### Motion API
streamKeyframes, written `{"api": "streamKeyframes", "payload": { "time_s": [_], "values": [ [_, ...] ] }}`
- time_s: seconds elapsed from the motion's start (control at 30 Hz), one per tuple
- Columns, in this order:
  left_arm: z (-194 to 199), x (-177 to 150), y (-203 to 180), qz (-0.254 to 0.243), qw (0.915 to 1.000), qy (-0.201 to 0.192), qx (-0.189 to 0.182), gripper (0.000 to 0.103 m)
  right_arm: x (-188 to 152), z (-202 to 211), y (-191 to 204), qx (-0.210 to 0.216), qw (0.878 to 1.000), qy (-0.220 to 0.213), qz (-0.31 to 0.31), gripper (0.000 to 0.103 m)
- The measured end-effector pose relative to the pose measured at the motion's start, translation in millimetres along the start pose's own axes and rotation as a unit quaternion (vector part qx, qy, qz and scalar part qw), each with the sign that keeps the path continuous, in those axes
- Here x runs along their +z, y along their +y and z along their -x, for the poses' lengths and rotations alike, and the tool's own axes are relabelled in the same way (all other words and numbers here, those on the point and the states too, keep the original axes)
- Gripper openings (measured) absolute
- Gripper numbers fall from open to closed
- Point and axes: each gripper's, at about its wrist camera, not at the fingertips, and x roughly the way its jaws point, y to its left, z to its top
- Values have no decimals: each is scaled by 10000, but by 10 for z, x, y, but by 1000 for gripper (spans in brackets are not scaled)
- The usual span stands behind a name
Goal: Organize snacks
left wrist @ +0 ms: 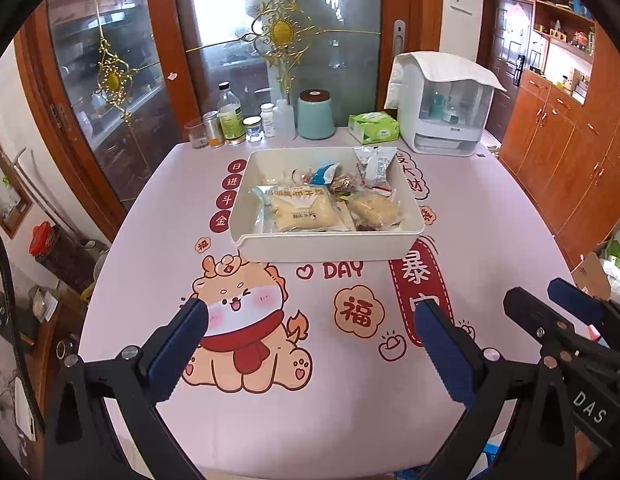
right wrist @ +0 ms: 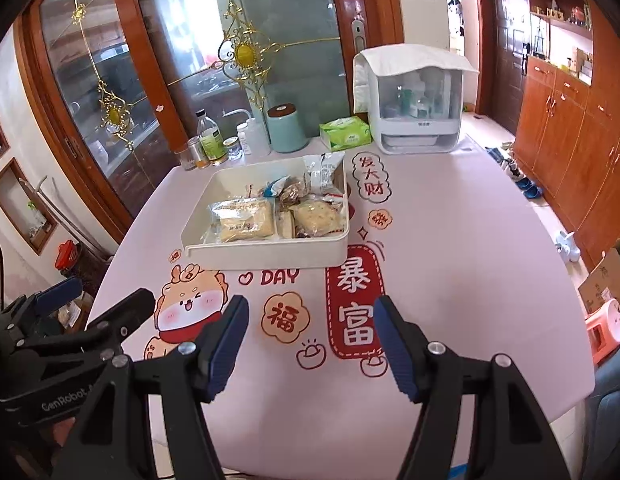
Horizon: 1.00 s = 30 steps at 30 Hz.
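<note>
Snacks (left wrist: 305, 204) fill the tray (left wrist: 322, 246); both tongs (left wrist: 310, 332) (right wrist: 310, 340) hover open, angled down.

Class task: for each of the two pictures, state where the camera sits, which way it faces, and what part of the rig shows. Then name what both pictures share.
Left wrist view: sits on the left tongs, facing down across the table toward the tray; the right tongs show at the edge.
Right wrist view: sits on the right tongs, facing likewise; the left tongs show.
Shared: tray, snacks, tissue pack, both tongs open.
</note>
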Motion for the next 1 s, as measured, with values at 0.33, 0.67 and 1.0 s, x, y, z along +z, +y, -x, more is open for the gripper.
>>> {"api": "streamKeyframes", "payload": {
  "time_s": [0.33, 0.67, 1.0],
  "values": [
    [14, -22, 21, 42, 9999, 1, 164, 102, -46, 7, 48, 86, 9999, 10, 111, 65],
    [30, -52, 32, 19, 9998, 43, 208, 102, -58, -9, 32, 150, 9998, 40, 86, 65],
    [31, -61, 53, 22, 9998, 56, 208, 102, -75, -9, 58, 162, 9998, 56, 80, 65]
  ]
}}
